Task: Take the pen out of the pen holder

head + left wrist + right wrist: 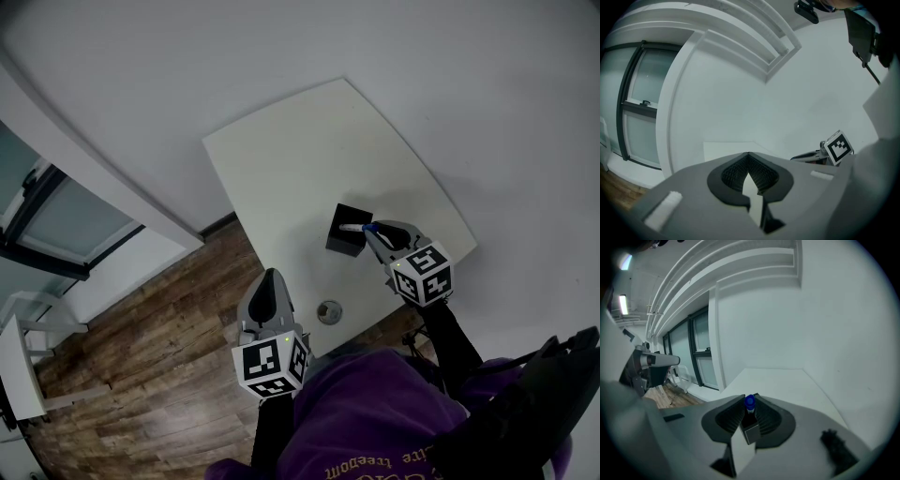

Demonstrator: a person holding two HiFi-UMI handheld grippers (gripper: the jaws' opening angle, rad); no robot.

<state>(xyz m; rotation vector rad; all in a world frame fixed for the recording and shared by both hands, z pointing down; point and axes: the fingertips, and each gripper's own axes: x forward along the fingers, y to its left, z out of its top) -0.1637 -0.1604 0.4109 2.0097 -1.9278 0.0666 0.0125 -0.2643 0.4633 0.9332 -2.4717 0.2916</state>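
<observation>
A black square pen holder [343, 232] stands near the right front of the white table [309, 150]. A pen [354, 228] with a white barrel and a blue cap slants out of its top. My right gripper [370, 231] is shut on the pen's capped end. In the right gripper view the blue cap [749, 401] shows between the fingertips, with the pen holder [751, 429] just below. My left gripper [272, 275] hangs beside the table's front left edge, over the floor, jaws together and empty; in its own view the tips [748, 154] meet.
A round cable grommet [329, 312] sits in the table near its front edge. Wooden floor [159, 337] and a window with a white sill [66, 225] lie to the left. White walls rise behind the table. The person's purple sleeve [366, 412] fills the bottom.
</observation>
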